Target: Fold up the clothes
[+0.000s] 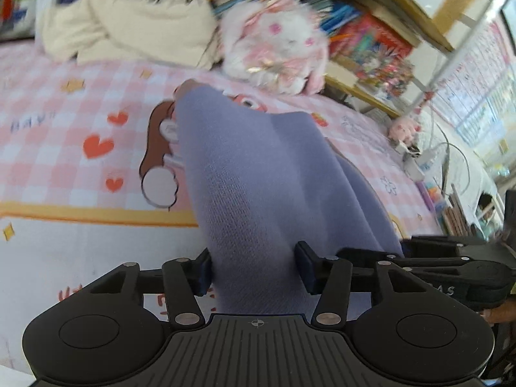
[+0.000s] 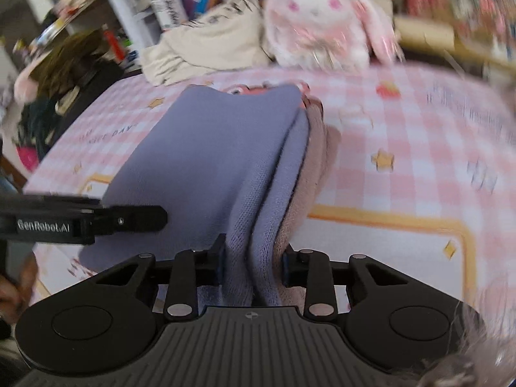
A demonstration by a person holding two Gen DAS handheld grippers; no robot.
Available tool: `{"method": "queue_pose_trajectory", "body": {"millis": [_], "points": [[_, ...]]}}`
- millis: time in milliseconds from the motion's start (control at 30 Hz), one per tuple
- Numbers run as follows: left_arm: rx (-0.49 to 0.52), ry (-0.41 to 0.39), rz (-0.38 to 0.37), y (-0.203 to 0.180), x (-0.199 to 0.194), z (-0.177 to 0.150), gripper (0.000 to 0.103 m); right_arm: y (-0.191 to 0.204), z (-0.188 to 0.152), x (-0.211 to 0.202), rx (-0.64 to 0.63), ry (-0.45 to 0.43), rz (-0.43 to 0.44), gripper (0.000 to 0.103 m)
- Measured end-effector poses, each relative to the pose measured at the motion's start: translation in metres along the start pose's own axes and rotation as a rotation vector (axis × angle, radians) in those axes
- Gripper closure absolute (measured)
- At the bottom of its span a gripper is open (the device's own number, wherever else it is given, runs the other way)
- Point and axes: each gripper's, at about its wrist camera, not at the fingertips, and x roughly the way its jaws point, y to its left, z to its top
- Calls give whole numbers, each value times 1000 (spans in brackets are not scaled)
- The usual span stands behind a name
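Observation:
A lavender knit garment hangs stretched over the pink checked bed cover. My left gripper is shut on a thick bunch of it. In the right wrist view the same lavender garment shows several folded layers with a pinkish inner side, and my right gripper is shut on its near edge. The left gripper's body reaches in from the left beside the cloth. The right gripper's body appears at the right of the left wrist view. The garment's far end rests on the bed cover.
A cream garment and a pink-white plush rabbit lie at the far side of the bed, against shelves of books. In the right wrist view the cream garment and the plush rabbit sit behind the cloth. Cables hang at right.

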Motion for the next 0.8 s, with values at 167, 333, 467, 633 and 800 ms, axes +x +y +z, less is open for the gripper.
{"method": "queue_pose_trajectory", "body": {"millis": [167, 333, 467, 633, 800], "points": [[6, -31, -9, 2, -9, 6, 53, 7, -1, -7, -54, -63, -9, 74], [2, -54, -7, 12, -10, 20, 53, 12, 15, -2, -66, -76, -7, 74], [-1, -71, -5, 22, -10, 31, 53, 16, 27, 2, -76, -86, -5, 74], [-6, -93, -3, 33, -11, 45, 53, 23, 46, 15, -91, -94, -4, 74], [-21, -97, -5, 53, -4, 63, 53, 30, 68, 35, -108, -94, -12, 74]]}}
